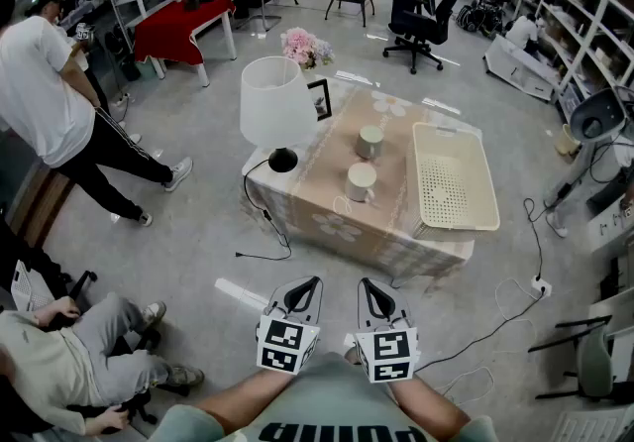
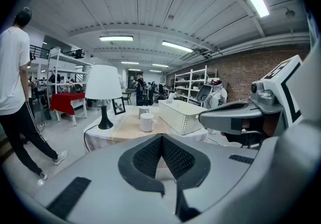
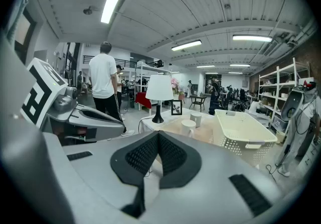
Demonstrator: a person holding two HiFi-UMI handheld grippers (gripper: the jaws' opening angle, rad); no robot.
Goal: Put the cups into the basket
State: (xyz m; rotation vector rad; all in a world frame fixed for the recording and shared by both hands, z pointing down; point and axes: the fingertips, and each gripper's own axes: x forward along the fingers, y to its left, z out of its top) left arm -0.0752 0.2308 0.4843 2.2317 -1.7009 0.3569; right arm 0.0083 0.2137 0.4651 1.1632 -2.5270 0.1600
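Both grippers are nearest, held low in front of me, well short of the tabletop [image 1: 317, 194]. The left gripper [image 1: 309, 283] and right gripper [image 1: 367, 283] each have jaws pressed together on nothing, as no cup is within reach. The near cup [image 1: 361, 180] stands mid-tabletop, with the far cup [image 1: 369, 141] just beyond it. The basket [image 1: 421, 177] lies empty just right of both, so I judge each transfer a short rightward carry. The lamp [image 1: 272, 103], at the left, stands clear of that path.
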